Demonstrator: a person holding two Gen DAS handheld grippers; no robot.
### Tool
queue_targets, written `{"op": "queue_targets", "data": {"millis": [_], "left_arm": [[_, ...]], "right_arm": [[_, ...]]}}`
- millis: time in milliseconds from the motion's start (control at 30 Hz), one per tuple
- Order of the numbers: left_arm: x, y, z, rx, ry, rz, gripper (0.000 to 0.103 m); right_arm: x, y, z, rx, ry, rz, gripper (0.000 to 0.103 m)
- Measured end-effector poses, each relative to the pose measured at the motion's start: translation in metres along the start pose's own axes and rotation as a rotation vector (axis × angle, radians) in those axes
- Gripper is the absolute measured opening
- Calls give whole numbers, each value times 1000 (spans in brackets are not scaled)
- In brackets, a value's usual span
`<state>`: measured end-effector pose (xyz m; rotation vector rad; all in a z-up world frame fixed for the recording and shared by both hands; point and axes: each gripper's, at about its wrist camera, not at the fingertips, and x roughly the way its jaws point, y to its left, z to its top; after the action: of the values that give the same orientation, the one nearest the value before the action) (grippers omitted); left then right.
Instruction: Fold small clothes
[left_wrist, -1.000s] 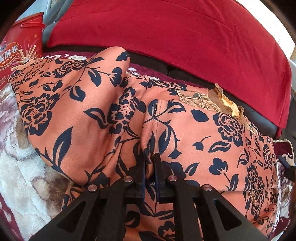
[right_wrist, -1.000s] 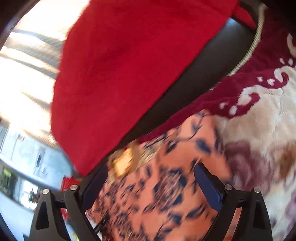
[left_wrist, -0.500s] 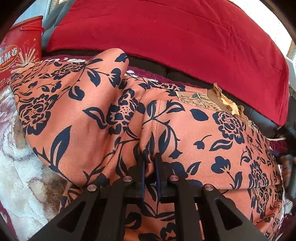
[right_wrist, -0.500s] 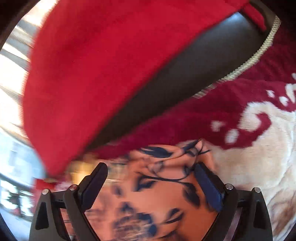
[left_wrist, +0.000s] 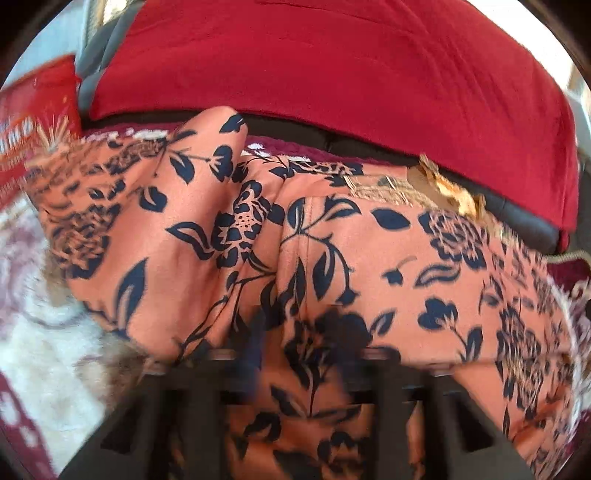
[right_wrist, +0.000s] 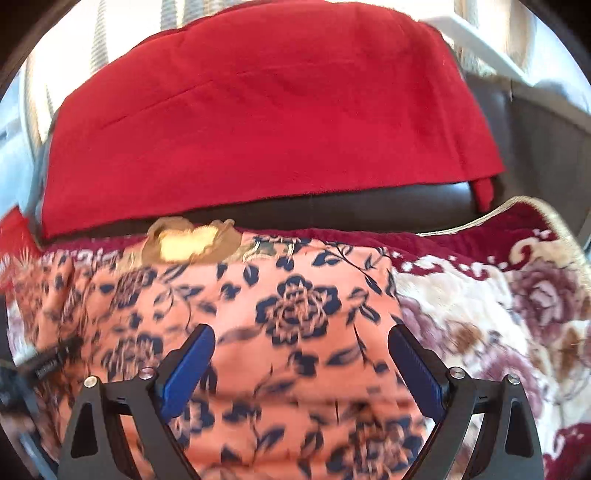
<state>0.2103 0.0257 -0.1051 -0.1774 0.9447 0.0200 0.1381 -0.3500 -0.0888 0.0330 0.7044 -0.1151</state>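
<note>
Left gripper (left_wrist: 299, 354) has let go of the garment (left_wrist: 369, 258) fold it pinched; its fingers now stand apart, blurred, cloth showing between them. Right gripper (right_wrist: 301, 362) has swung round over the garment's right half, wide open, holding nothing. Garment lies spread on the floral blanket (right_wrist: 498, 314), collar tag (right_wrist: 188, 245) at 12 o'clock. Red cloth (right_wrist: 258, 110) beyond. Red box (left_wrist: 33, 136) at 10 o'clock in left view.

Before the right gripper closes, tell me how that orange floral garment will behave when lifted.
The orange floral garment will probably be floppy: it lies in soft folds and ridges. Likely light, being thin cloth. It may sag and unfold, since the right gripper, jaws wide apart, could pinch only one spot.
</note>
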Motion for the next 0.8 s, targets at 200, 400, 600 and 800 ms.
{"op": "queue_targets", "data": {"millis": [200, 400, 600, 800], "left_arm": [[-54, -1, -15, 37, -71, -2, 83], [-92, 27, -26, -12, -129, -1, 85], [-111, 68, -33, -74, -146, 13, 85], [-97, 162, -31, -401, -87, -59, 86]], "right_arm": [[-35, -1, -16, 18, -8, -9, 96], [-55, 1, -24, 17, -21, -23, 96], [-67, 7, -30, 11, -28, -1, 96], [-35, 15, -63, 5, 39, 51, 96]]}}
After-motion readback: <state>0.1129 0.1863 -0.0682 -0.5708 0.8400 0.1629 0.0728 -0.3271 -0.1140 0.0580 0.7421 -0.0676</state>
